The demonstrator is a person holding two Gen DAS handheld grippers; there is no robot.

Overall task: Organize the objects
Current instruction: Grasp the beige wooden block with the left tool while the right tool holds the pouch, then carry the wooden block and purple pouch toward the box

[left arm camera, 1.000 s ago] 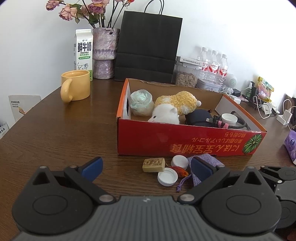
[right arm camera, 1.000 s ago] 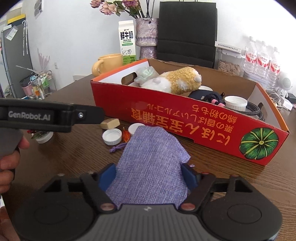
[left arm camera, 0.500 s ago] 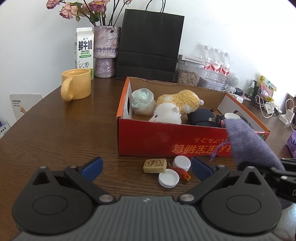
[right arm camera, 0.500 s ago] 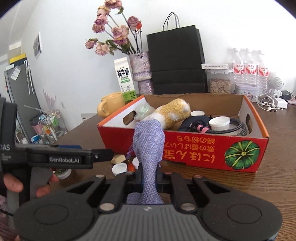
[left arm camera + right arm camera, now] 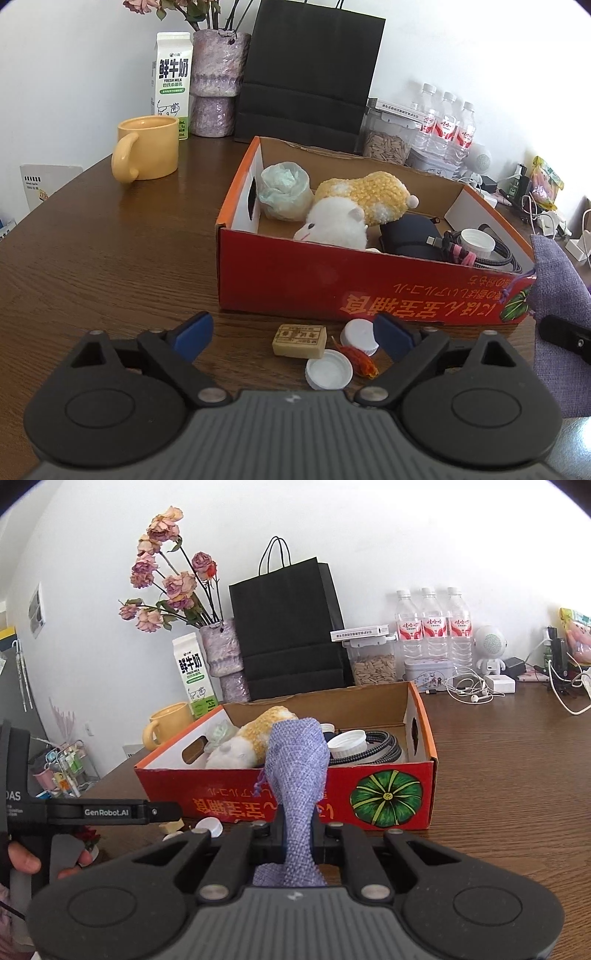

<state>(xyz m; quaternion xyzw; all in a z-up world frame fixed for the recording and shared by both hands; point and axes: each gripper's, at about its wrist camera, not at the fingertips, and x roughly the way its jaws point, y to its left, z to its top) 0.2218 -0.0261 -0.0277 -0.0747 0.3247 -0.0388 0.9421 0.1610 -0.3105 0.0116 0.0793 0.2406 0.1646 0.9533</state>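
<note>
1. Right gripper (image 5: 297, 843): jaws clamped tight on the purple cloth pouch (image 5: 295, 764); I hold it in the air, just in front of the near long wall of the red cardboard box (image 5: 388, 801).
2. Left gripper (image 5: 291, 332): jaws have just been closing a little but stand wide, nothing pressed between them; it hovers above the small items on the table, near the box's front wall.
3. Step in hand, as I judge it: carry the pouch over the near wall and lower it into a free spot before I release; keep the dangling drawstring clear of the rim.
4. Loose on the table (image 5: 110, 258), front of the box: tan block (image 5: 299, 340); two white caps (image 5: 328, 369); a small orange scrap (image 5: 360, 358).
5. Already boxed: plush toy (image 5: 354, 210); dark pouch; cable.
6. Room: brown wooden table; yellow mug (image 5: 147, 147), milk carton, vase and black paper bag (image 5: 288, 627) along the far edge by a white wall.
</note>
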